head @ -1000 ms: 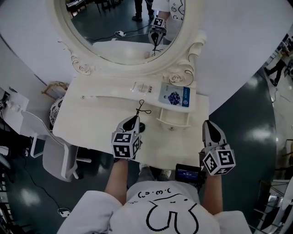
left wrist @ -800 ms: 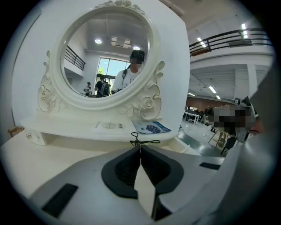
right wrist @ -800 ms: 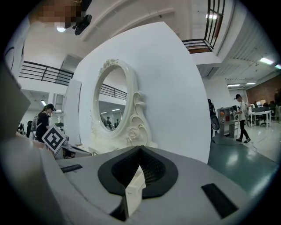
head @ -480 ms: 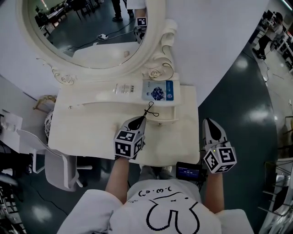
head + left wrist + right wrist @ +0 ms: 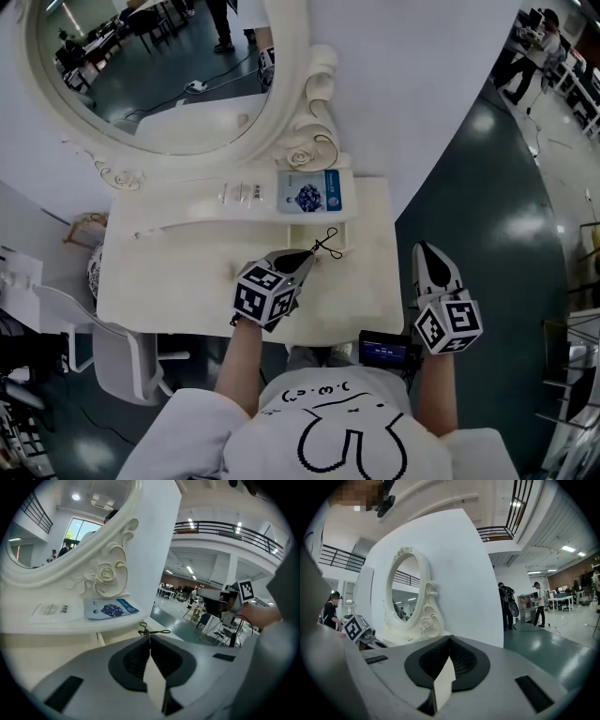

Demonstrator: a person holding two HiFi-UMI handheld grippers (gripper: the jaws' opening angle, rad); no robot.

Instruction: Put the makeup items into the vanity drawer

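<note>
- The left gripper (image 5: 313, 256) is clamped on a thin black looped cord (image 5: 327, 244). The cord pokes out past the jaw tips, which are pressed together on it.
- This gripper sits over the vanity top (image 5: 178, 272) towards its right front corner, with the cord pointing at the back right.
- The cord hangs just in front of the small drawer (image 5: 298, 230) under the rear shelf. The drawer looks pulled out, though the head view is too small to be sure.
- A blue-and-white packet (image 5: 314, 193) lies flat on the shelf at the back right corner, and a white labelled tube (image 5: 246, 193) lies just to its left.
- The oval mirror (image 5: 141, 75) rises along the back edge.
- The right gripper (image 5: 425, 249) has its jaws together on nothing. It is held past the top's right edge, over the dark floor (image 5: 506, 187).
</note>
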